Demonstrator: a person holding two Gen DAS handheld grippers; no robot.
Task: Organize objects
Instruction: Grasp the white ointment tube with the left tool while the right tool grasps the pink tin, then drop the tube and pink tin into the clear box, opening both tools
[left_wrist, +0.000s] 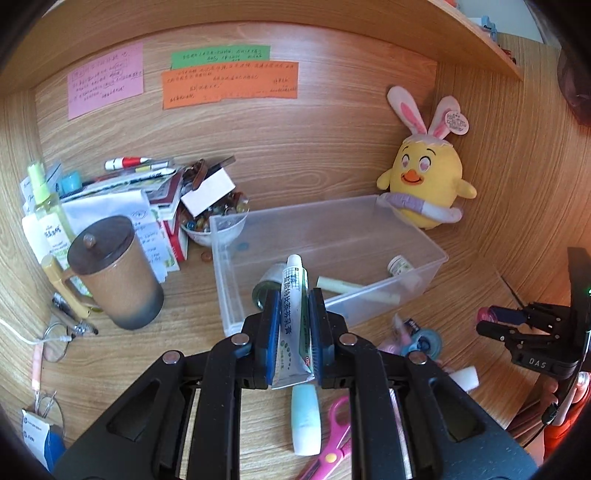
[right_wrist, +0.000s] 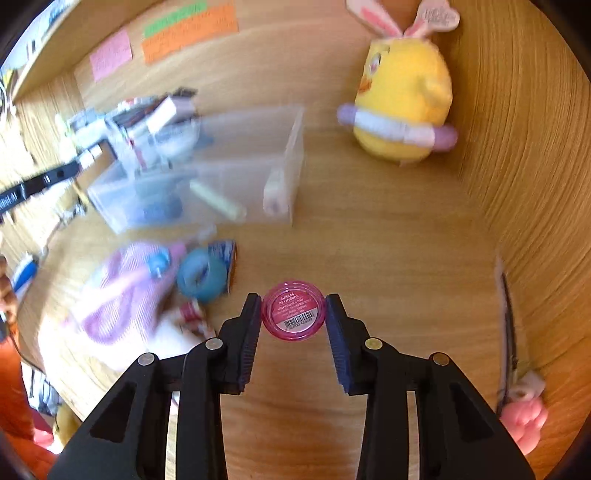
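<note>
My left gripper (left_wrist: 293, 295) is shut on a white and green tube (left_wrist: 293, 314), held above the near edge of a clear plastic bin (left_wrist: 413, 291). The bin holds a small jar (left_wrist: 399, 265), a pale stick (left_wrist: 343, 283) and a dark round tin (left_wrist: 273, 278). My right gripper (right_wrist: 293, 304) is shut on a small pink round jar (right_wrist: 293, 309), label and barcode facing me, above the wooden desk. It shows at the right of the left wrist view (left_wrist: 491, 321). The right wrist view is blurred; the bin (right_wrist: 291, 158) lies ahead to the left.
A yellow plush chick (left_wrist: 424, 181) stands behind the bin, also in the right wrist view (right_wrist: 402, 99). A brown lidded mug (left_wrist: 114, 273), a bowl of marbles (left_wrist: 218, 221) and piled papers sit left. Pink scissors (left_wrist: 332, 443), a white tube (left_wrist: 304, 421) and blue tape (left_wrist: 428, 338) lie nearby.
</note>
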